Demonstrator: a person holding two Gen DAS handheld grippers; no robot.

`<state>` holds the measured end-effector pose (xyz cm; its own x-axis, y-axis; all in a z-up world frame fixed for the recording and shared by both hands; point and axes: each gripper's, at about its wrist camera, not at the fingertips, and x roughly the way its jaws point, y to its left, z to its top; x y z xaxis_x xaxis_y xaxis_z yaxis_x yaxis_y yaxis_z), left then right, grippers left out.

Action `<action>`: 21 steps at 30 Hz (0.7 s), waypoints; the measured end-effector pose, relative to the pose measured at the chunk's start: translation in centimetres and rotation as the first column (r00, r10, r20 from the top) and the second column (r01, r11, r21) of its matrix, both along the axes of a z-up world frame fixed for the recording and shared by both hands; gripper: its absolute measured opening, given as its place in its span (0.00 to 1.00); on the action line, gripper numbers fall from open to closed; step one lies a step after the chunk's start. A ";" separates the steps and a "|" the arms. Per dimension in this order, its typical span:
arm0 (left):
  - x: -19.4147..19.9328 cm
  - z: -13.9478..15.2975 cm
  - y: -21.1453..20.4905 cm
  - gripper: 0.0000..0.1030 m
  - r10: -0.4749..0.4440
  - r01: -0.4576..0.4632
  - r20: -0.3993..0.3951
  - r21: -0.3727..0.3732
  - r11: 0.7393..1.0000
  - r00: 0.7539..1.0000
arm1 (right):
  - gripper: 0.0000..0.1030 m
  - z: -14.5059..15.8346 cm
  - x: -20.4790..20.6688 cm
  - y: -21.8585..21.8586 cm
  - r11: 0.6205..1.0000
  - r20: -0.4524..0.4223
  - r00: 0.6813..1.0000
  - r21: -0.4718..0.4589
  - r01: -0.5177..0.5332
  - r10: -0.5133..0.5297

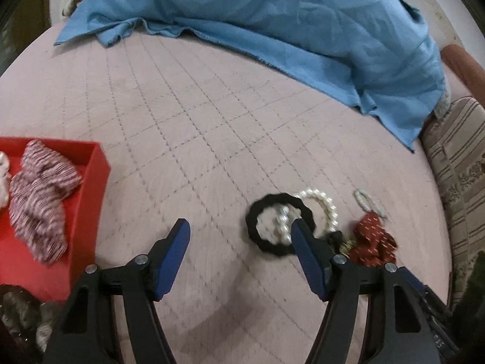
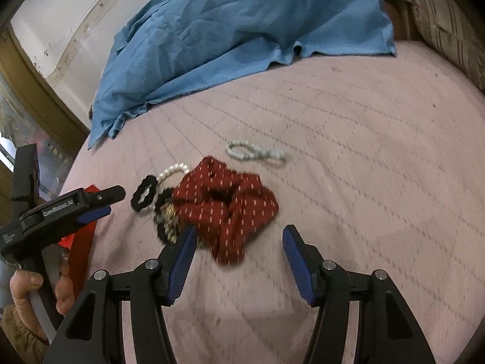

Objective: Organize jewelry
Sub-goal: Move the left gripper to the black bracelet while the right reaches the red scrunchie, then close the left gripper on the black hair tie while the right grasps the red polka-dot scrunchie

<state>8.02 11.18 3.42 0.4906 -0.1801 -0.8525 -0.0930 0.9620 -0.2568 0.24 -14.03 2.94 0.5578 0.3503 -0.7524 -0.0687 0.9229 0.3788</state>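
On the pink quilted bed lie a black hair tie (image 1: 279, 224), a pearl bracelet (image 1: 321, 209), a small pearl loop (image 1: 368, 201) and a dark red dotted scrunchie (image 1: 374, 241). My left gripper (image 1: 241, 230) is open and empty, its right finger at the black tie's near edge. A red tray (image 1: 97, 176) at the left holds a striped scrunchie (image 1: 39, 194). In the right wrist view my right gripper (image 2: 239, 236) is open and empty just in front of the red scrunchie (image 2: 230, 206). The black tie (image 2: 145, 193), the pearl bracelet (image 2: 174, 170), the pearl loop (image 2: 254, 151) and the left gripper (image 2: 116, 195) show there too.
A crumpled blue cloth (image 1: 272, 24) covers the back of the bed. A striped cushion (image 1: 457, 163) lies at the right edge. A black and gold beaded piece (image 2: 166, 221) sits under the red scrunchie's left side. A wall and wooden frame (image 2: 33, 69) stand at the left.
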 end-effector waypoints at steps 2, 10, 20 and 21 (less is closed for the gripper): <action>0.5 -0.5 -0.2 0.64 -0.003 0.003 -0.009 0.007 1.000 1.000 | 0.61 -0.1 0.6 0.3 1.000 -0.001 1.000 -0.005 -0.001 0.001; 0.9 -0.8 -1.0 0.06 -0.034 0.035 -0.007 0.043 0.998 0.999 | 0.21 -0.9 2.1 1.2 0.999 -0.025 1.000 -0.028 -0.016 0.016; -3.0 0.6 -0.8 0.04 -0.017 0.018 0.004 -0.028 0.999 1.000 | 0.12 1.1 -0.4 1.3 0.999 0.011 1.000 -0.046 -0.019 0.020; -3.6 0.8 -0.8 0.04 -0.016 0.016 0.007 -0.041 0.999 1.000 | 0.12 1.4 -0.8 1.1 0.999 0.015 1.000 -0.043 -0.016 0.017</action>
